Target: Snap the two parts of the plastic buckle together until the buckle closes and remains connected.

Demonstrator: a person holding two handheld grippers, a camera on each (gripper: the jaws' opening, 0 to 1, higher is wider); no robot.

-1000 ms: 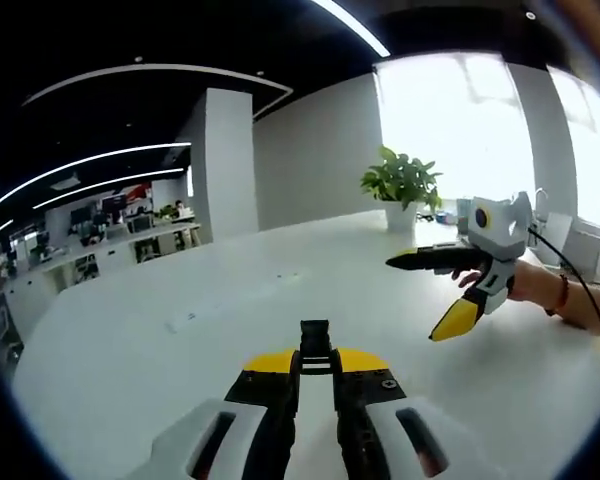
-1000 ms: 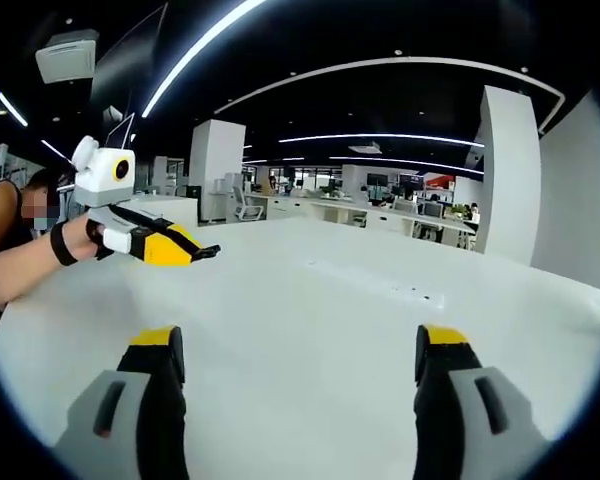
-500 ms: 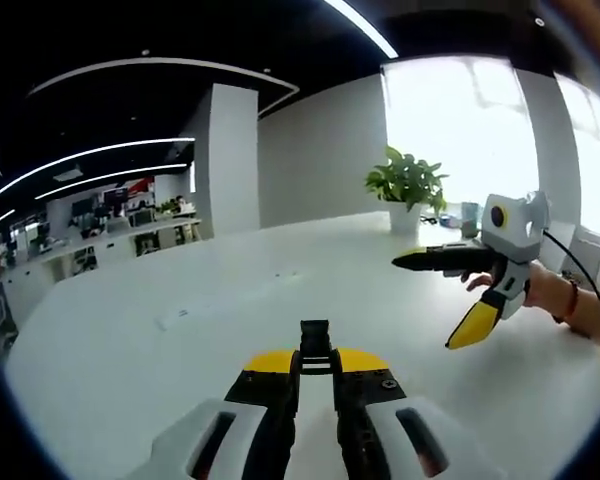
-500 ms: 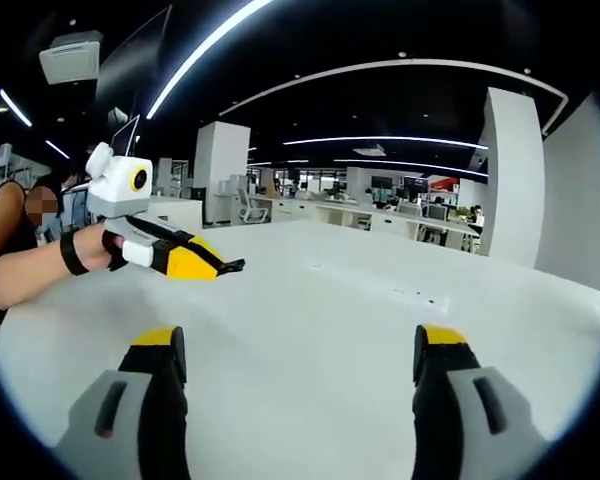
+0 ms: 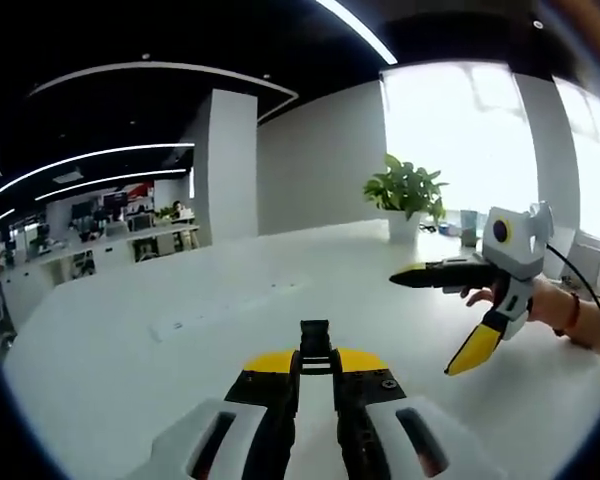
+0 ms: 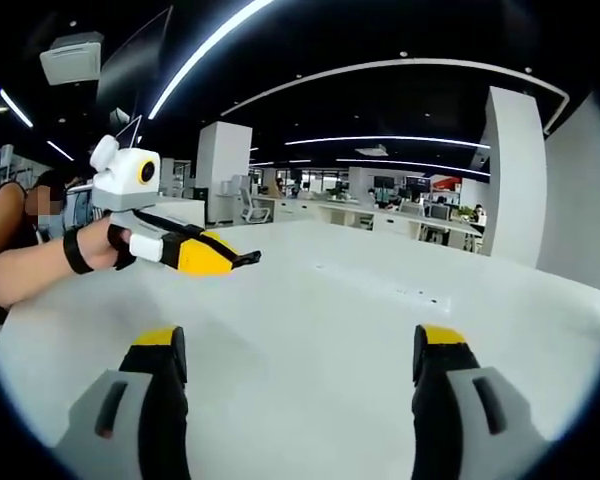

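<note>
The left gripper (image 5: pixel 316 375) has its jaws pressed together on a small black buckle piece (image 5: pixel 315 340), which sticks out just past the yellow fingertips along the gripper's own forward line, its long axis appearing to run straight ahead. Seen from the right gripper view, that same left gripper (image 6: pixel 242 260) comes in from the left, held level over the white table (image 6: pixel 310 330), its dark tip aimed to the right, across and well ahead of the right gripper's open gap. The right gripper (image 6: pixel 298 355) stands with its jaws spread wide and nothing between them; in the left gripper view it (image 5: pixel 435 315) sits off to the right and a little ahead, one dark jaw pointing back toward the left and one yellow-tipped jaw hanging down. The second half of the buckle cannot be made out in either view, so where it lies is unknown. By my reading, the coming move turns on the empty right gripper fetching that missing half, then meeting the held piece end to end along its long axis.
</note>
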